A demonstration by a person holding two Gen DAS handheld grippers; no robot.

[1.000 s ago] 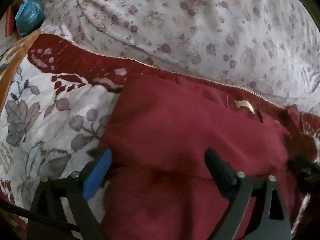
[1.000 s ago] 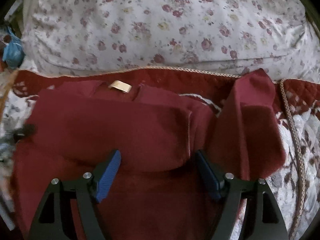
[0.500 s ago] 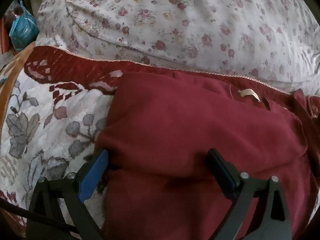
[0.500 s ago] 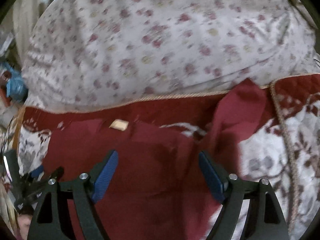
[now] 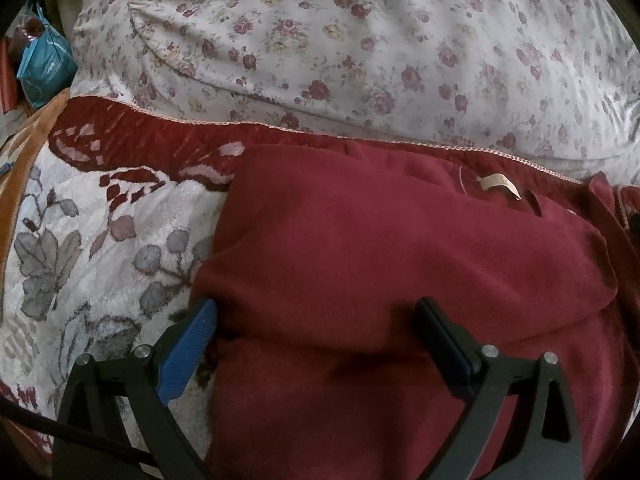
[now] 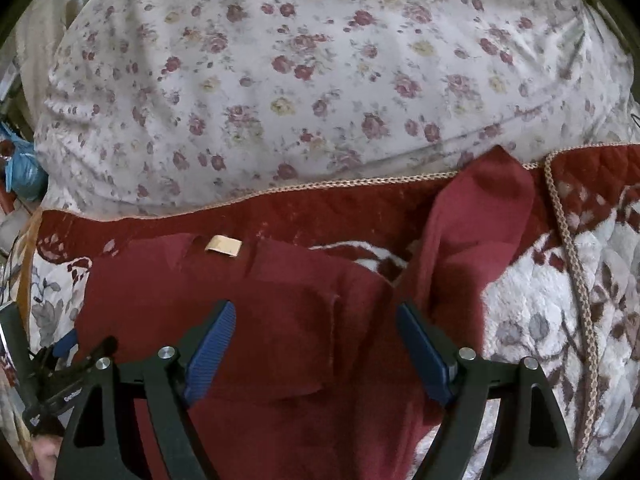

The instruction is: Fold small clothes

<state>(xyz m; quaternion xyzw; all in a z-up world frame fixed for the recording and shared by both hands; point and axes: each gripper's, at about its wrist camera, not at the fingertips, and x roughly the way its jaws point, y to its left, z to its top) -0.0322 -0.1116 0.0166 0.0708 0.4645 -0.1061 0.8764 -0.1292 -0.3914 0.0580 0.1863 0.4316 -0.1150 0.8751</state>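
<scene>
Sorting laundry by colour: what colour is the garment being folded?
Dark red, maroon garment with a small beige label; clearest in the left wrist view.

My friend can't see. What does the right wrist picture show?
A dark red garment lies partly folded on a flowery bedspread, one sleeve sticking out to the right. The open right gripper hovers over it, and a big flowered pillow sits behind.

The maroon garment (image 5: 392, 248) is matt, soft knit cloth with a beige fabric label (image 5: 498, 182); the bedspread (image 5: 100, 240) is plush, quilted, cord-edged; the pillow (image 5: 360, 48) smooth floral cotton.
</scene>
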